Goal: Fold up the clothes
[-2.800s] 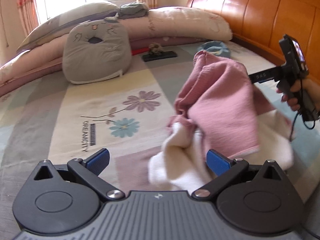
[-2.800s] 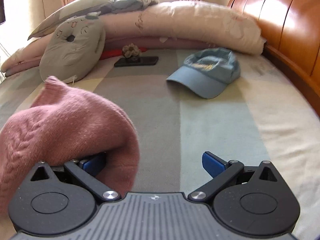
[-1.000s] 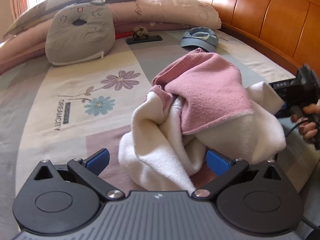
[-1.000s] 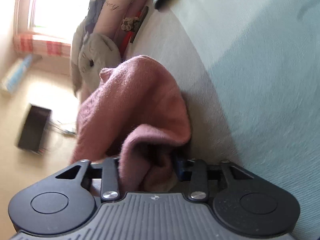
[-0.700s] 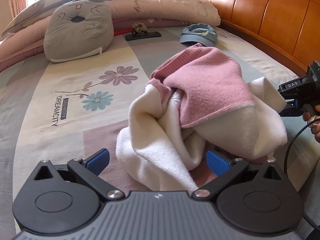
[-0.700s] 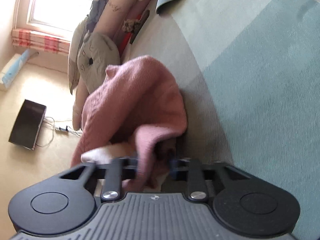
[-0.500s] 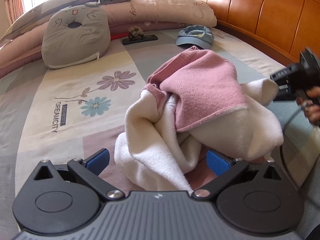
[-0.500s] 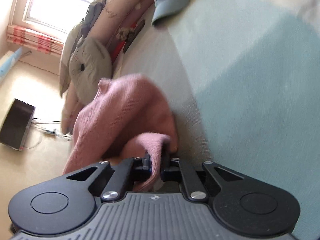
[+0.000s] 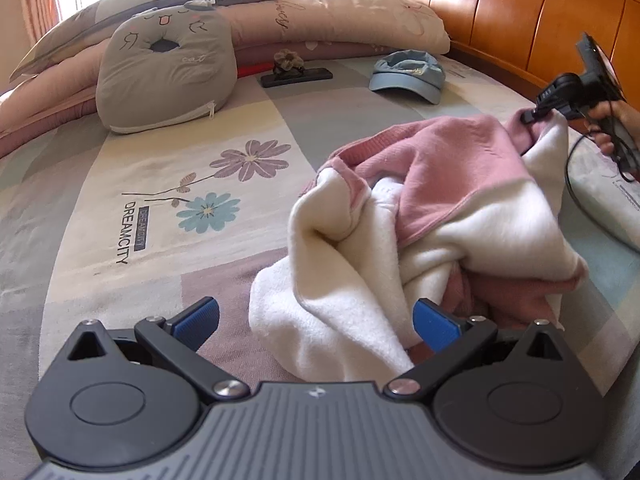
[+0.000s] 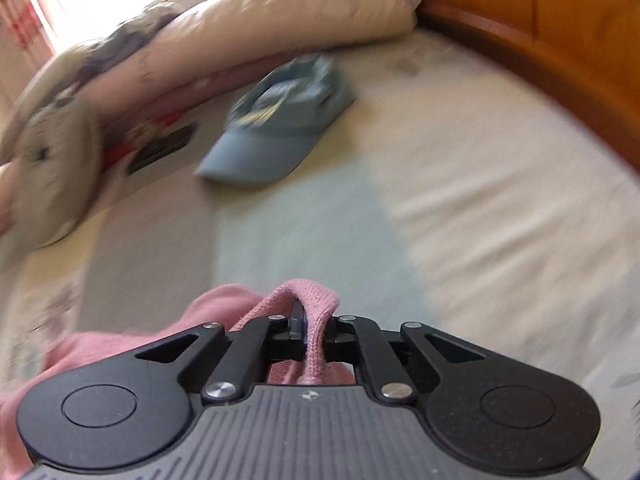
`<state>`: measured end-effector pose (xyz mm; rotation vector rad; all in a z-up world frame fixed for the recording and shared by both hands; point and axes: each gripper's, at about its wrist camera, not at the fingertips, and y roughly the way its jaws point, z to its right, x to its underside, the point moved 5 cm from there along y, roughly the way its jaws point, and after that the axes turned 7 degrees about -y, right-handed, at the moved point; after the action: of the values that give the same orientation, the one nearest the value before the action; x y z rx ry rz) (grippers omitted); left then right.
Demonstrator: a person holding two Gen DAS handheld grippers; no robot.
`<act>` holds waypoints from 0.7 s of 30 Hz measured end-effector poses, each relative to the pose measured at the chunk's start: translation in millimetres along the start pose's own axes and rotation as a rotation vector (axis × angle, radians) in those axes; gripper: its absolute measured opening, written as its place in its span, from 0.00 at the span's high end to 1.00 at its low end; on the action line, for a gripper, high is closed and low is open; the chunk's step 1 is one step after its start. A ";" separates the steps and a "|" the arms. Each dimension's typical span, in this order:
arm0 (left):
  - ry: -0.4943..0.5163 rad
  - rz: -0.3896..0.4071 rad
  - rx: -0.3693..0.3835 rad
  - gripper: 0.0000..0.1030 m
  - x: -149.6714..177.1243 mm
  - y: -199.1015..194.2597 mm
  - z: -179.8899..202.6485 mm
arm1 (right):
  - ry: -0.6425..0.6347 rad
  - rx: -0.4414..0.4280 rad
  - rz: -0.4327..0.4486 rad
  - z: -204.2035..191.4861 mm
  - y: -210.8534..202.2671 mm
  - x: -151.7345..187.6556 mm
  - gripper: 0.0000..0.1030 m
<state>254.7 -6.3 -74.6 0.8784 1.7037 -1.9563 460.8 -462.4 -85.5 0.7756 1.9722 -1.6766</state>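
A pink garment with a white fleecy inside (image 9: 448, 168) lies crumpled on the patterned bedspread (image 9: 160, 184). My left gripper (image 9: 316, 318) stands open just in front of the heap, a white fold between its blue pads without being pressed. My right gripper (image 9: 528, 117), held by a hand (image 9: 616, 120) at the far right, is shut on a pink ribbed edge of the garment and holds it up. In the right wrist view the jaws of this gripper (image 10: 314, 330) pinch the pink edge (image 10: 316, 308), and the rest of the garment (image 10: 120, 344) trails off to the left.
A blue cap (image 9: 408, 76) lies at the back of the bed, near a dark phone with a small ornament (image 9: 296, 74). A grey cat cushion (image 9: 164, 68) and rolled bedding (image 9: 340, 20) line the far side. The wooden headboard (image 9: 520, 12) runs along the right.
My right gripper closed on the pink edge, rolled upright and rose, pulling that edge up and to the right. The left gripper stayed open in place.
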 end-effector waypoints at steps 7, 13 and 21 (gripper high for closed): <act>0.011 0.013 0.021 0.01 2.3 -1.4 1.5 | 0.012 -0.017 -0.062 11.7 14.9 -0.5 0.76; 0.061 0.035 0.020 0.01 6.9 -5.8 8.6 | -0.092 -0.016 -0.027 -6.6 -44.4 39.8 0.42; 0.059 0.047 -0.028 0.01 6.0 -8.7 8.2 | -0.219 -0.015 0.083 -52.5 -142.2 106.7 0.01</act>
<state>243.0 -12.2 -72.0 0.9669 1.7229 -1.8892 288.3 -411.9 -40.5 0.6303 1.7767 -1.6222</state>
